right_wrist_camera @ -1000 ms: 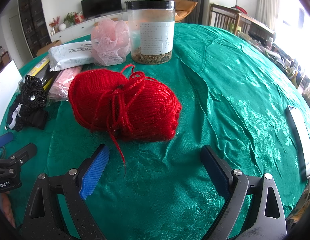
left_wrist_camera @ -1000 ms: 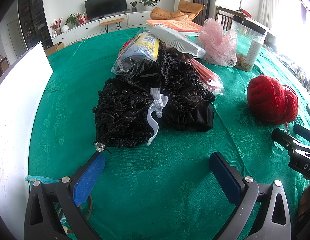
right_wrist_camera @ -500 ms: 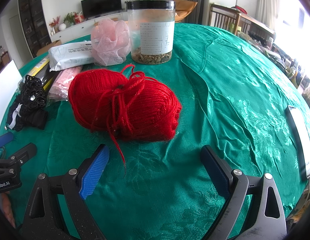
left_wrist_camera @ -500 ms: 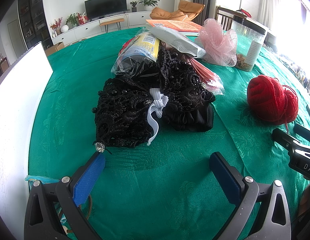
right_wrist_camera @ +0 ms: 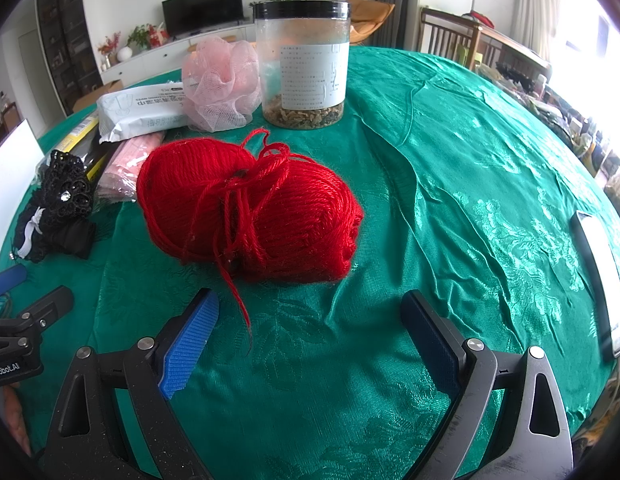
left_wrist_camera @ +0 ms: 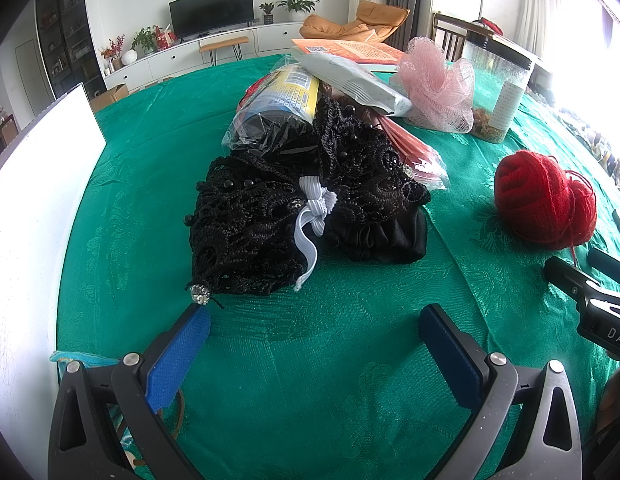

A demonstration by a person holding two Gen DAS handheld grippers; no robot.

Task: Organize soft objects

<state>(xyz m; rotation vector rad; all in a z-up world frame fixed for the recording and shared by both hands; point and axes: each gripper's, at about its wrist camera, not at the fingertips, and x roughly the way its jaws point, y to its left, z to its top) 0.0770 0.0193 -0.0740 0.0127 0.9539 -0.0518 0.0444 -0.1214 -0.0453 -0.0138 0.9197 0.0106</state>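
Left gripper: jaws apart, empty; black lace bundle lies on the bench just ahead. Right gripper: jaws apart, empty; red yarn just ahead, loose strand between them.

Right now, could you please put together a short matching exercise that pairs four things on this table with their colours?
Things:
1. ball of yarn
2. mesh bath sponge
3. lace garment
4. tablecloth

Colours:
a. green
b. black
c. red
d. pink

Right pairs: 1-c, 2-d, 3-b, 4-a.
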